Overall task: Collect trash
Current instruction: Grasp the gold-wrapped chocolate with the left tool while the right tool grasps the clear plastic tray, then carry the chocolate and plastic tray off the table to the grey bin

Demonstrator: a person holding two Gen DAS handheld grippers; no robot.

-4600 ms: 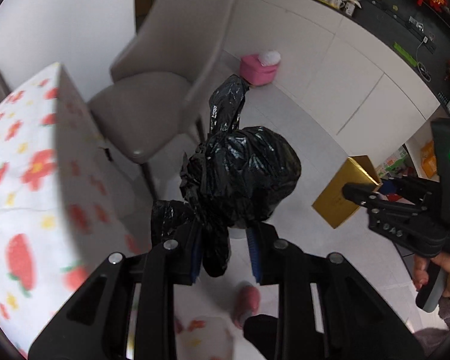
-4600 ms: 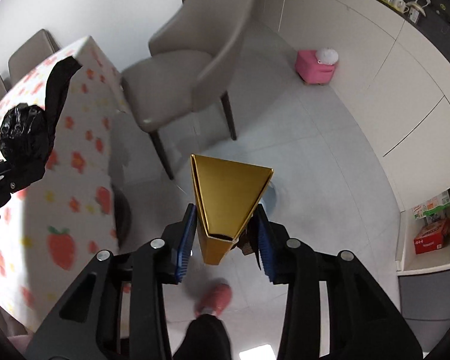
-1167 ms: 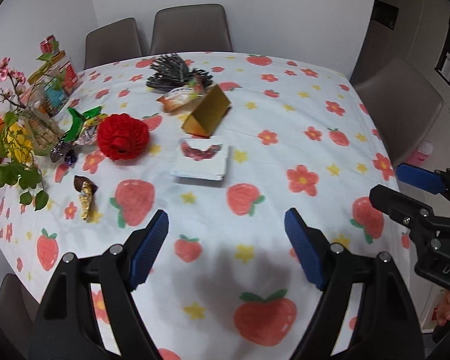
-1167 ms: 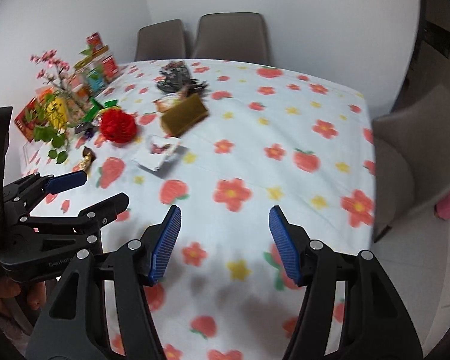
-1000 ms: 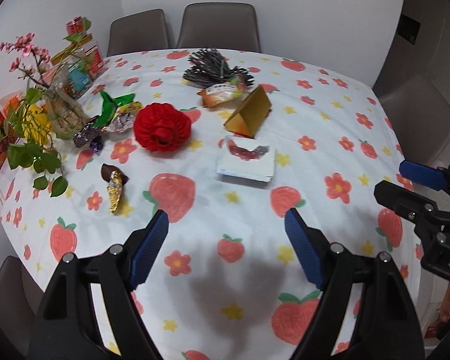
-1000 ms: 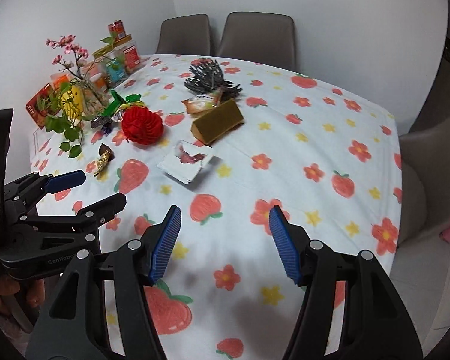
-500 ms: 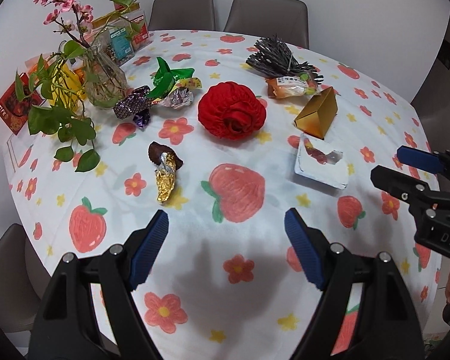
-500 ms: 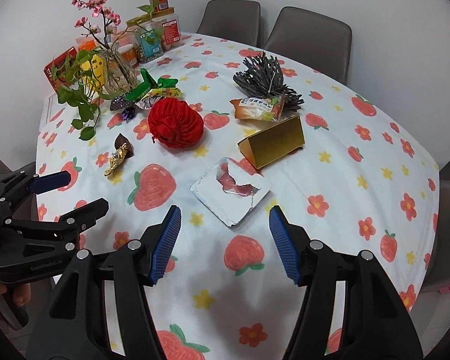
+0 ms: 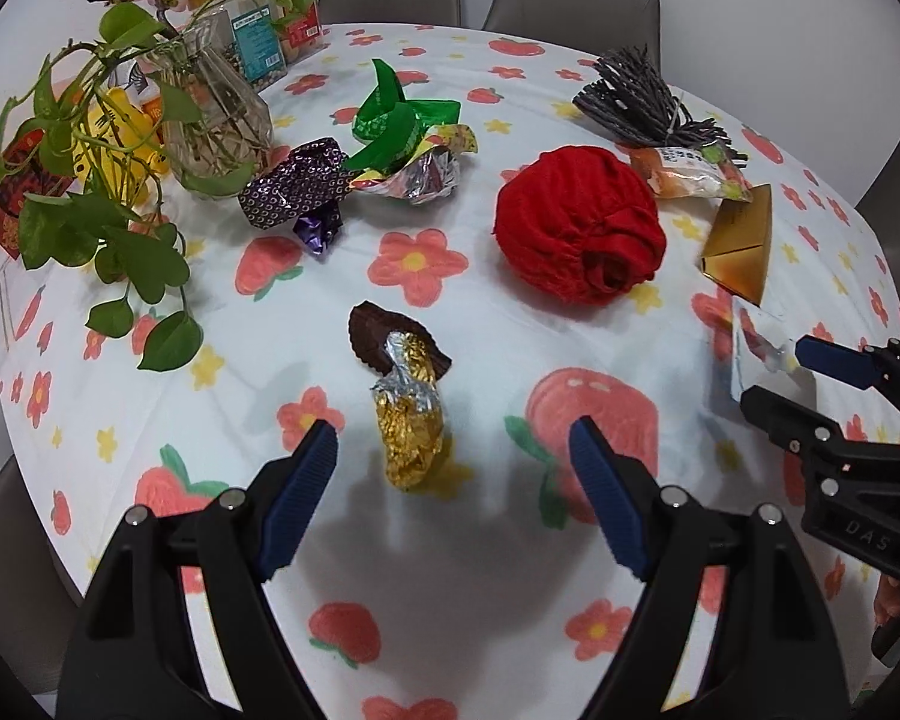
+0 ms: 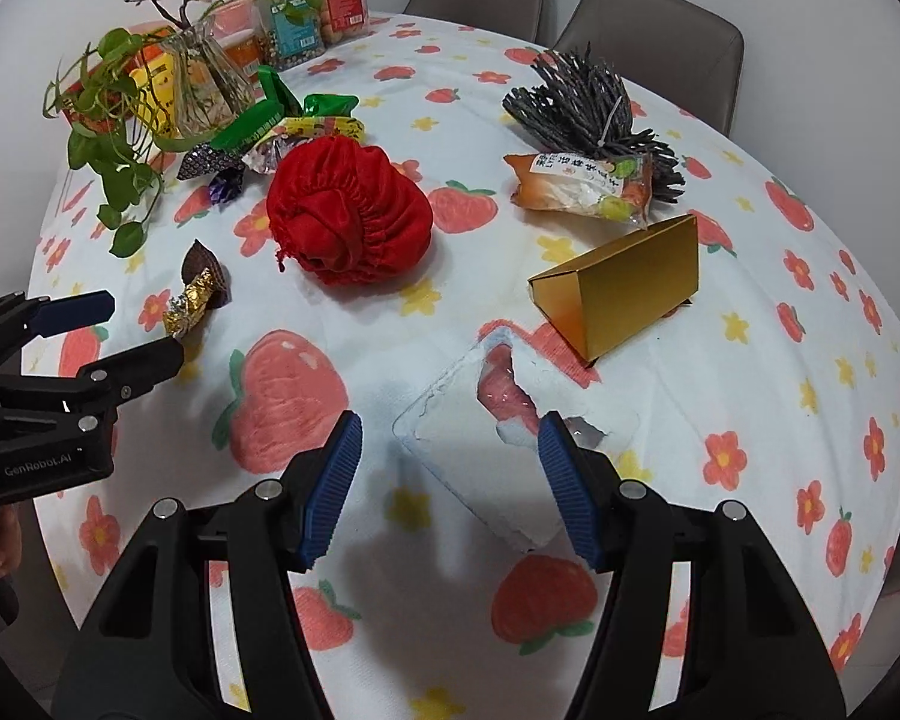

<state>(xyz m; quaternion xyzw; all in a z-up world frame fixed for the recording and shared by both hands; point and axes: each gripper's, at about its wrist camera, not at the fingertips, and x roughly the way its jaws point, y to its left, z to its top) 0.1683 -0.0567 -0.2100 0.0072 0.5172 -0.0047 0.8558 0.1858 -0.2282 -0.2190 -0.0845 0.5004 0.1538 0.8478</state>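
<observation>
A crumpled gold foil wrapper (image 9: 411, 438) with a brown paper cup lies on the strawberry tablecloth. My left gripper (image 9: 450, 450) hangs open above it, with the wrapper showing between the fingers and untouched. Under my right gripper (image 10: 450, 438), also open and empty, lies a torn white plastic tray (image 10: 510, 420). Behind the tray is a gold triangular box (image 10: 624, 288). A red cloth bundle (image 10: 348, 216) sits mid-table. An orange snack bag (image 10: 582, 186) and green (image 9: 396, 120) and purple wrappers (image 9: 294, 186) lie further back.
A glass vase (image 9: 216, 114) with trailing green leaves stands at the left, with snack jars behind it. A bundle of grey twigs (image 10: 588, 102) lies at the back. Grey chairs (image 10: 648, 6) stand beyond the round table's far edge.
Both grippers have moved leftward and down toward the table, so the wrapper and the tray now sit right under the fingers. Seconds before, they held a black bag and a gold box; now both are empty.
</observation>
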